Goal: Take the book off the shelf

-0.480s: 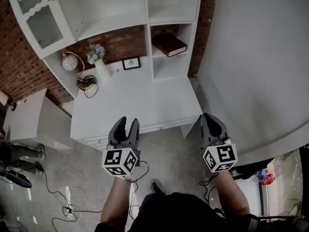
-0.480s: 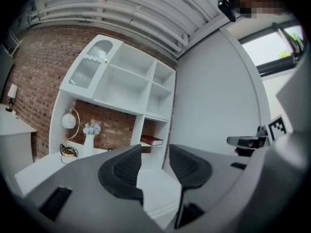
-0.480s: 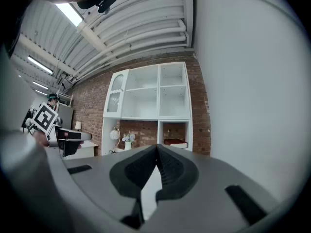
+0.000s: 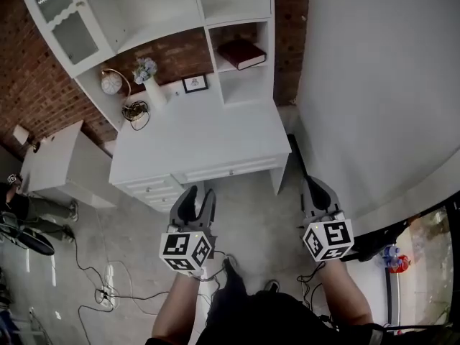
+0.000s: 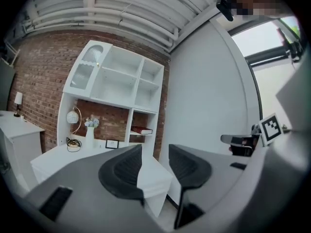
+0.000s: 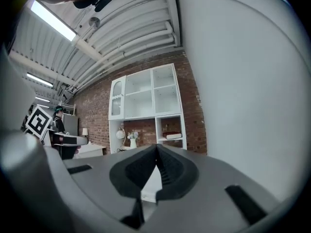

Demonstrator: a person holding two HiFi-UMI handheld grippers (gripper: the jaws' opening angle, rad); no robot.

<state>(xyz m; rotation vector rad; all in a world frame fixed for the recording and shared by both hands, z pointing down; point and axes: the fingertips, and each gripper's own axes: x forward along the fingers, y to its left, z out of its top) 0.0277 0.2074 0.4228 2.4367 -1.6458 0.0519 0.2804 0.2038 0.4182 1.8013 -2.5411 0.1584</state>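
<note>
A dark red book lies flat in the lower right cubby of the white shelf unit, also seen small as the book and the book. My left gripper hovers over the floor in front of the desk, jaws apart and empty. My right gripper is held over the floor right of the desk, jaws closed together with nothing between them. Both stand well short of the shelf.
On the desk's back stand a white vase with flowers, a round clock, a small picture frame and a coiled cable. A low white cabinet is at left, a large white wall at right. Cables cross the floor.
Both grippers have drawn back from the desk edge toward the person, and the desk and shelf now sit farther up in the head view.
</note>
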